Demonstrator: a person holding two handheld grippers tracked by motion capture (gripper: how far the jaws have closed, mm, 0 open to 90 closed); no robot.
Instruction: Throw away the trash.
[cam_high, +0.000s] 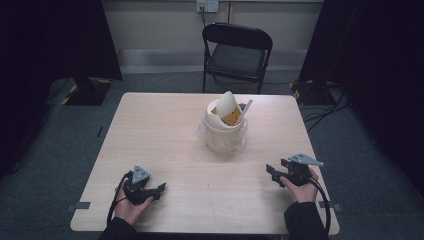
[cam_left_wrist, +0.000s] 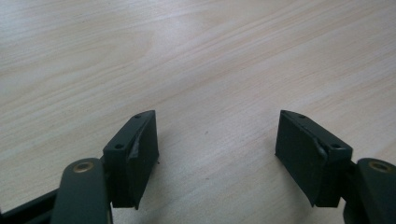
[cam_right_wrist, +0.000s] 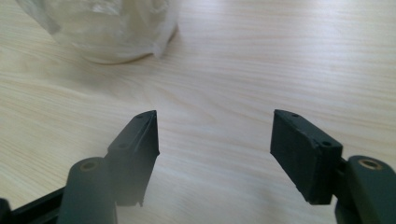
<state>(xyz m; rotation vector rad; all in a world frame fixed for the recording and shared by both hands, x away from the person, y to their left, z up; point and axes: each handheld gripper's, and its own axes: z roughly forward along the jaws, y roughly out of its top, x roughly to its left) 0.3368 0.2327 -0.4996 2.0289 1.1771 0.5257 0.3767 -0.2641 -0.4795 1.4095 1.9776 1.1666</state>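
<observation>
Bin (cam_high: 225, 131) contents indistinct — left gripper (cam_high: 161, 189) parted, right gripper (cam_high: 270, 171) parted, both empty.

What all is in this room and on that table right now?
table: one, light wood, centre of the room.
small bin: one, cream, lined with a clear plastic bag, far-centre of the table; its tilted swing lid shows yellowish contents I cannot identify.
folding chair: one, black, beyond the table's far edge.
wall outlet: one, white, on the back wall above the chair.
stand base: one, black, floor at far left.
cables: several, black, floor at far right.
left tool: one, black, near-left of the table, jaws open, nothing between them.
right tool: one, black, near-right, jaws open, aimed toward the bin.
</observation>
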